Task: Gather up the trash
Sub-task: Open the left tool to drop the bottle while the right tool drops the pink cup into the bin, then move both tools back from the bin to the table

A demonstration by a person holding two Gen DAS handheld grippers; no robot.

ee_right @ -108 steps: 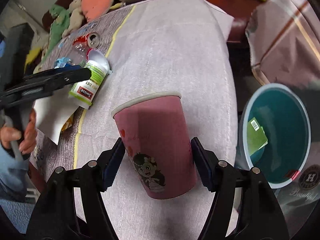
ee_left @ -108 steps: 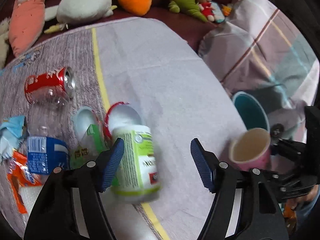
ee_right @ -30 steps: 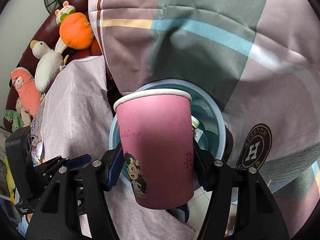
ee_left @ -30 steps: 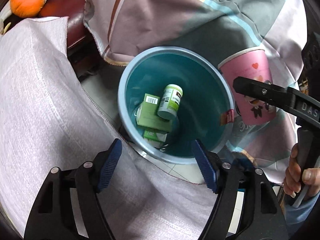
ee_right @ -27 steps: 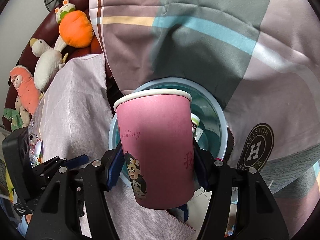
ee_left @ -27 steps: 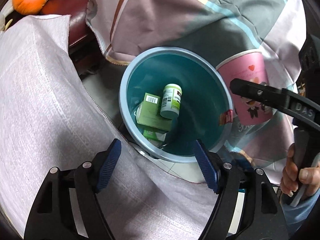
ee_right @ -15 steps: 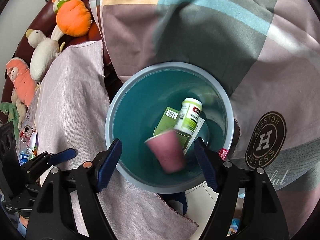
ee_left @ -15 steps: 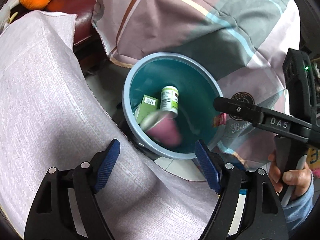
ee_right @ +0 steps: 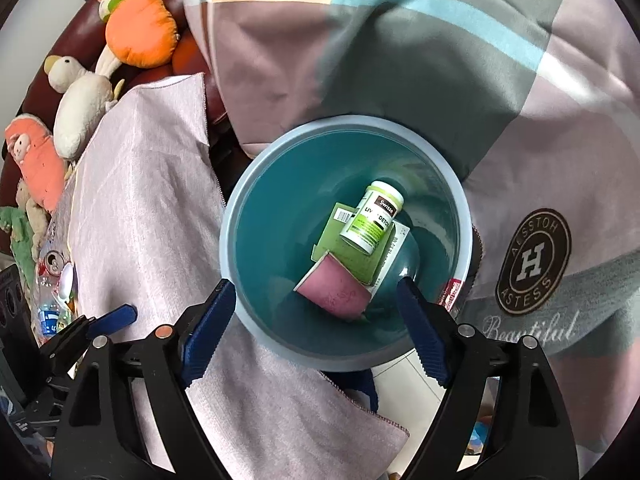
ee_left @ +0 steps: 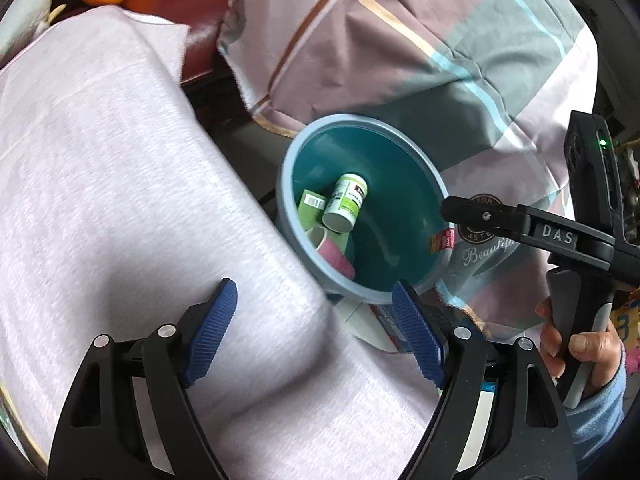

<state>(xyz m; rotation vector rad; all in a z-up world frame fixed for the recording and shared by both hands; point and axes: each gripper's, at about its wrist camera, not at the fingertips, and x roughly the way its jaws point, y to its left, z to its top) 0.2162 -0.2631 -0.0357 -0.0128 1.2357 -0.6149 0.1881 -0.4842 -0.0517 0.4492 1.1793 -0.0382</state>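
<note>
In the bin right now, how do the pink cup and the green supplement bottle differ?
The pink paper cup is plain pink and open-mouthed, its white rim toward the near wall; the green Swisse bottle is capped, with a printed label. The cup lies on the bin floor beside the green carton; the bottle rests on top of that carton. Both lie tipped on their sides inside the teal bin.

a pale pink cloth [ee_right: 152, 184] covers the bench. a plaid blanket [ee_right: 400, 52] with a round "h" badge [ee_right: 534, 261] lies beside it. behind, on a dark red sofa [ee_left: 172, 4], sit an orange plush [ee_right: 140, 30], a white duck plush [ee_right: 78, 112] and a pink plush [ee_right: 34, 160].
</note>
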